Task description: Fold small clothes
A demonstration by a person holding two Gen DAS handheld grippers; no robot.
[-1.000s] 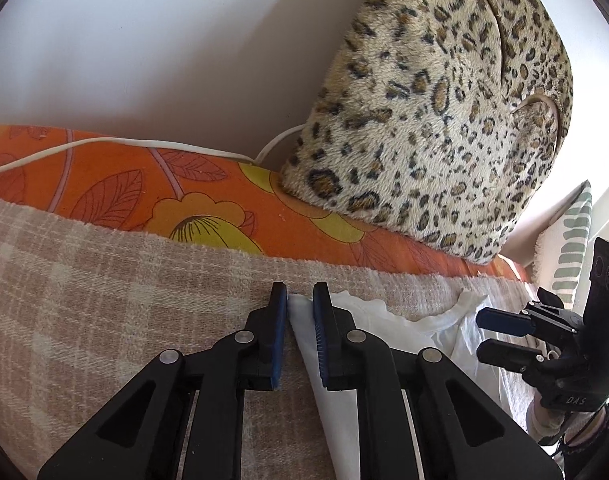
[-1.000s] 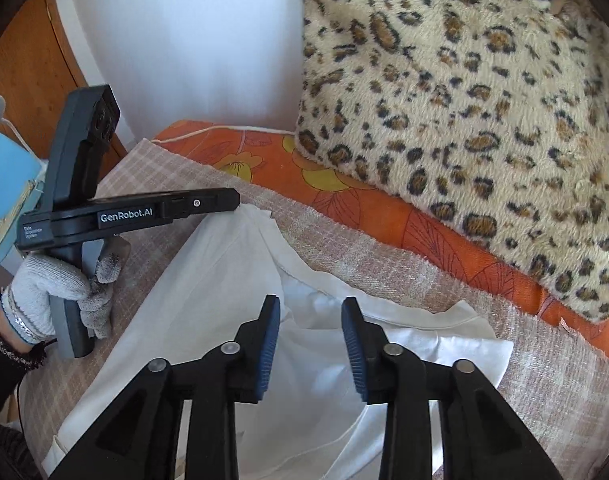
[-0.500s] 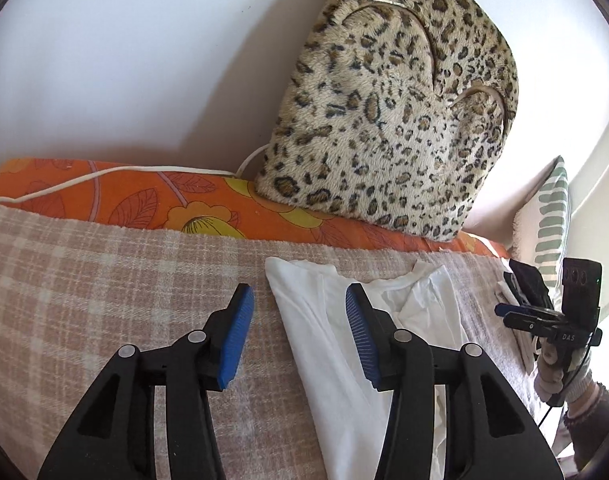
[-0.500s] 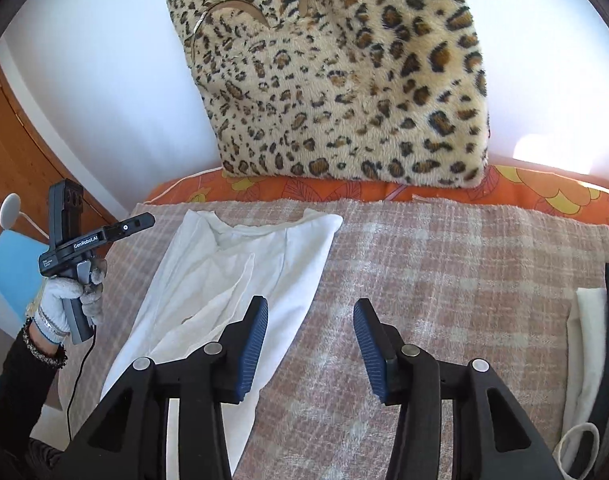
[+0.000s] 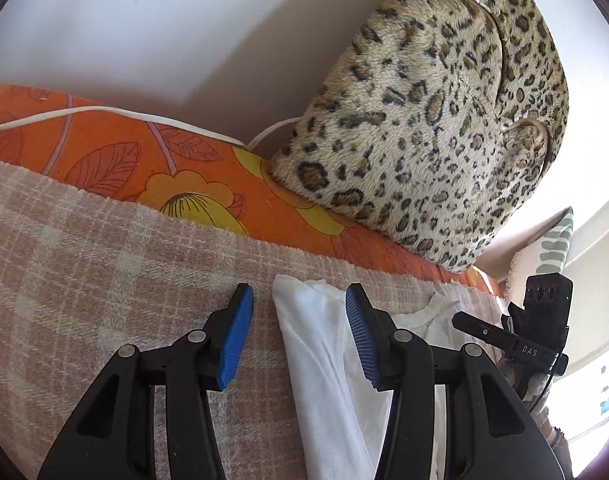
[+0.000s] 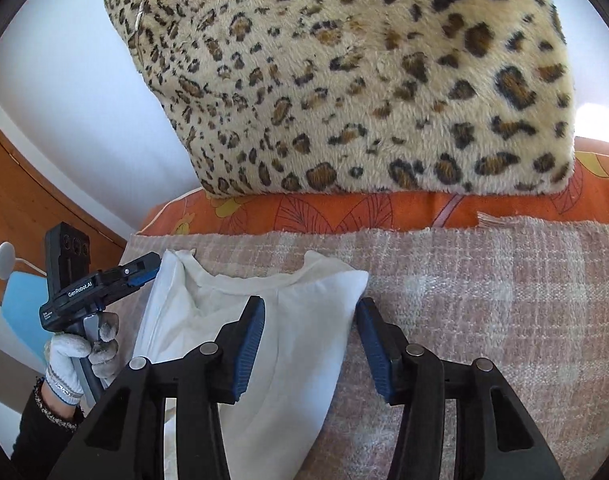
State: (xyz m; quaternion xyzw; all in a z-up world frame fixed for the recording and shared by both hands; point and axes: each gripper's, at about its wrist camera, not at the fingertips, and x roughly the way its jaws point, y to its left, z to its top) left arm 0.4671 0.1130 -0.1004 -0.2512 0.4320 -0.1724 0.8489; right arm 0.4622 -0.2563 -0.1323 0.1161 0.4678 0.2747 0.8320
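Currently my left jaws [image 5: 298, 332] stand apart and my right jaws [image 6: 310, 338] are closing, each over a far corner of the white shirt [image 6: 288, 344]. If either closes too deep, it may also pinch the plaid blanket [image 6: 484, 300], dragging it into the fold.

This is a home, most likely a bedroom. A pink-beige checked woven blanket [image 6: 484, 300] covers an orange flower-printed mattress sheet [image 5: 144, 164]. At twelve o'clock a plush leopard-print cushion [image 6: 344, 80] leans on a plain white wall [image 5: 164, 20] (a white cord [image 5: 64, 114] trails along it). A wooden panel [image 6: 28, 200] stands at nine o'clock.
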